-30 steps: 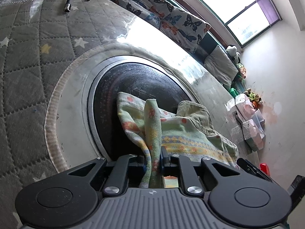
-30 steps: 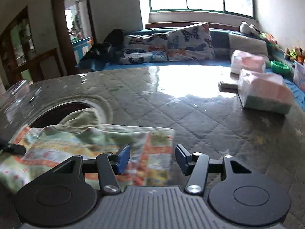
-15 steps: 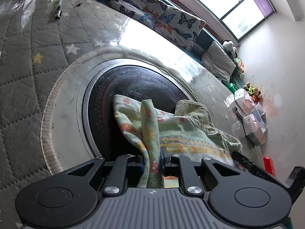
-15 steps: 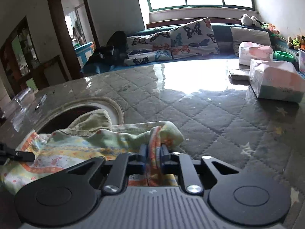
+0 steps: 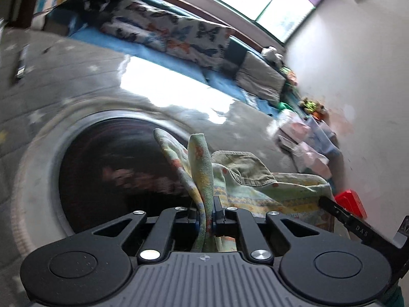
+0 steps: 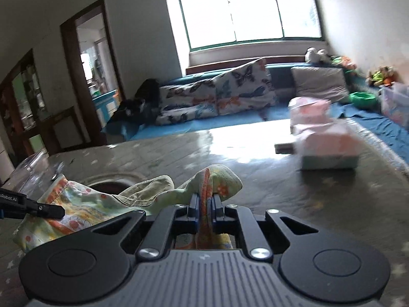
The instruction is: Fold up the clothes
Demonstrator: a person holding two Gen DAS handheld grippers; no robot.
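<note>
A small pale-green garment (image 5: 255, 186) with an orange and yellow print lies bunched on the grey quilted table, partly over a dark round inset (image 5: 112, 168). My left gripper (image 5: 204, 204) is shut on one upright fold of it. My right gripper (image 6: 205, 199) is shut on another edge of the same garment (image 6: 102, 204), lifted off the table. The right gripper's finger (image 5: 342, 217) shows at the right of the left wrist view. The left gripper's finger (image 6: 38, 208) shows at the left of the right wrist view.
Pink tissue packs (image 6: 327, 148) stand on the table's far right. A red object (image 5: 351, 203) lies near the right edge. A small dark tool (image 5: 21, 61) lies at the far left. A sofa with butterfly cushions (image 6: 222, 94) runs behind the table.
The right gripper closed on the garment's edge and raised it. Both grippers have lifted and tilted up, so more of the room shows. The left gripper kept its hold.
</note>
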